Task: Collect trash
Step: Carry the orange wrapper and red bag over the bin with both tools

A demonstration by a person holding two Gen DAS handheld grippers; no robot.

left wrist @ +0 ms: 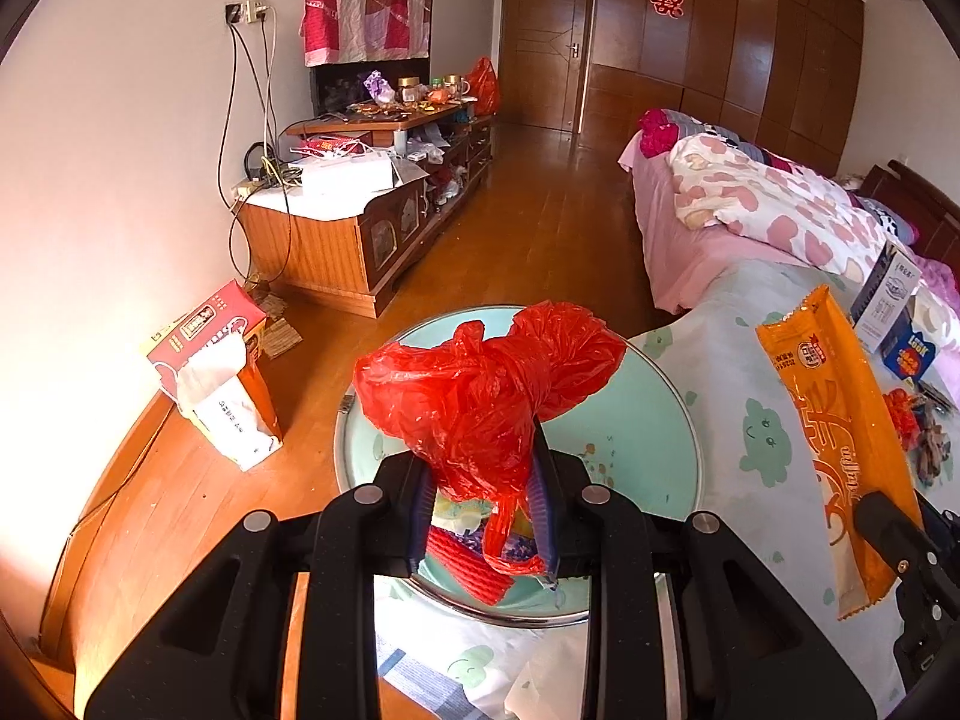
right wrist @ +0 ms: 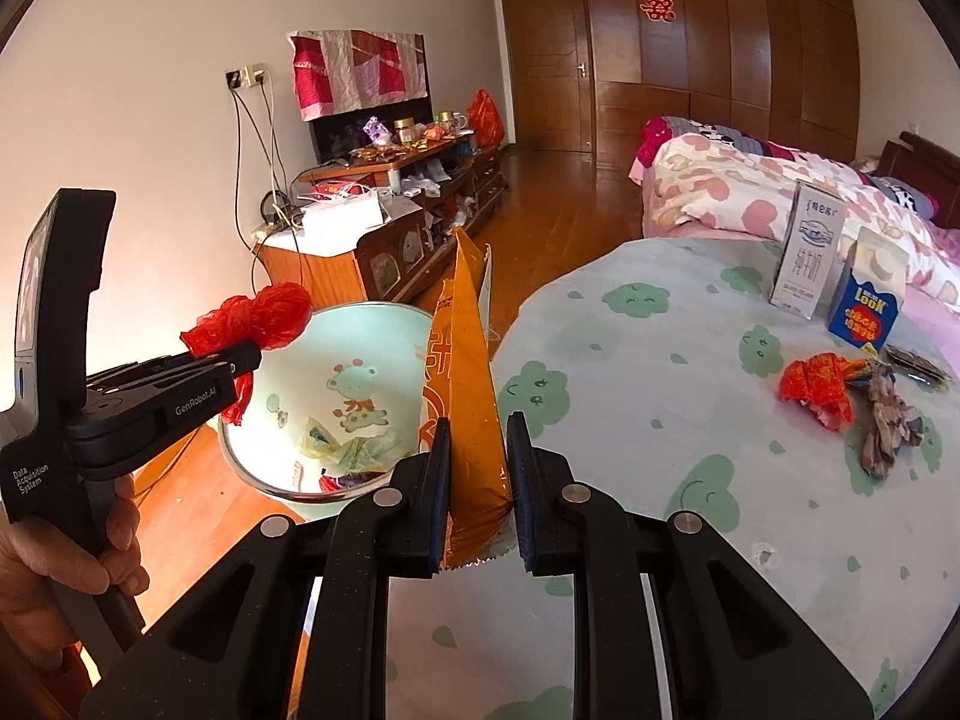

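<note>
Your left gripper (left wrist: pixel 483 480) is closed on a red bag (left wrist: pixel 486 390), holding it directly above the bin (right wrist: pixel 288 480). Your right gripper (right wrist: pixel 477 480) pinches an orange wrapper (right wrist: pixel 465 384) upright, just right of the bin's rim. Further right of the bin, two cartons (right wrist: pixel 840 270) and red scraps (right wrist: pixel 816 390) lie on the bed cover (right wrist: pixel 660 480).

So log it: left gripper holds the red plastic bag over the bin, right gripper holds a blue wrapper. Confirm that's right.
Not quite: in the right wrist view, the right gripper holds an orange wrapper, not a blue one. The left gripper does hold the red plastic bag over the bin.
</note>
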